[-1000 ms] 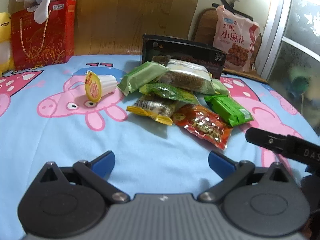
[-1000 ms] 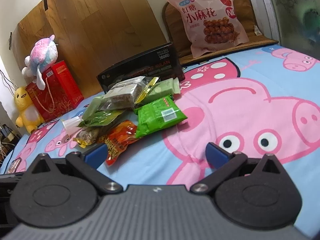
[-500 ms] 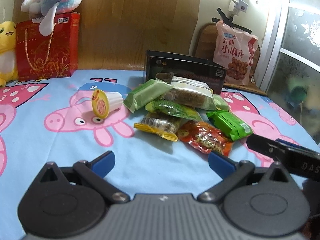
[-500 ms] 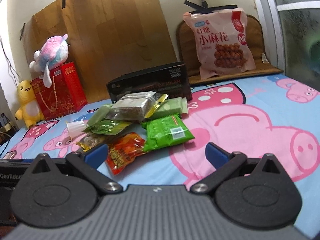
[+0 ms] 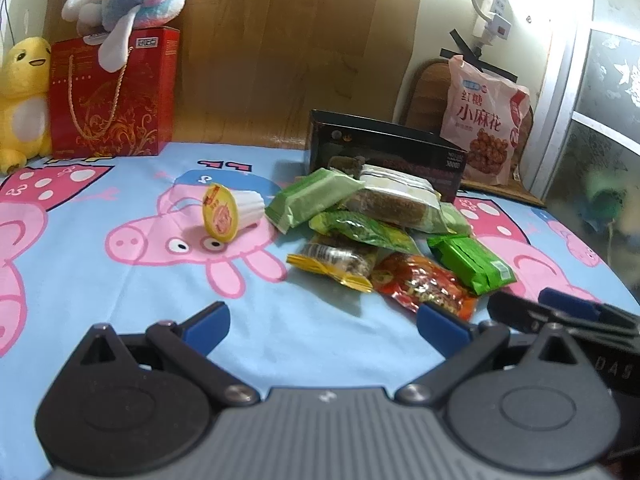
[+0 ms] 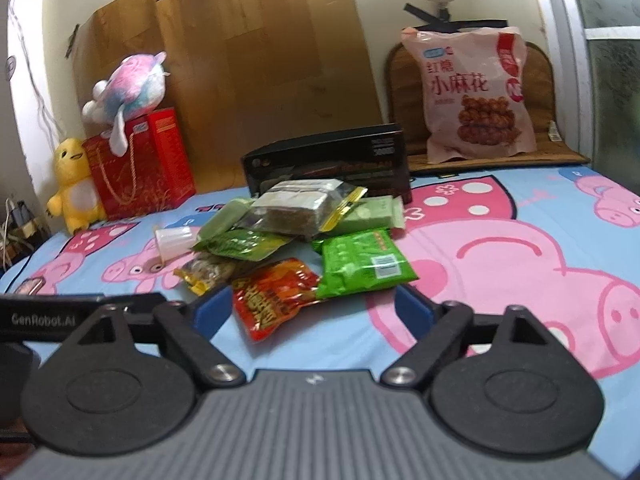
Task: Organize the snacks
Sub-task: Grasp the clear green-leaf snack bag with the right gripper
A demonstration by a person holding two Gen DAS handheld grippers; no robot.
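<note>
A pile of snack packets lies on the pig-print sheet (image 5: 120, 292) in front of a black box (image 5: 384, 156). In the pile are a red packet (image 5: 424, 286), a bright green one (image 5: 472, 264), a yellow-edged one (image 5: 336, 262) and a pale green one (image 5: 312, 196). A jelly cup (image 5: 230, 212) lies on its side to the left. My left gripper (image 5: 324, 324) is open and empty, short of the pile. My right gripper (image 6: 314, 308) is closing. The red packet (image 6: 276, 296) lies between its fingertips, and neither pad presses on it.
A big pink snack bag (image 6: 476, 92) leans on a chair at the back right. A red gift bag (image 5: 112, 92) with plush toys stands at the back left against the wooden board. A glass door (image 5: 600, 128) runs along the right side. The other gripper's body (image 6: 60, 312) shows at the left edge.
Both views have tipped up and show more of the room. The right view has rolled level, its fingertips stand a little closer together, and the red packet now lies between them.
</note>
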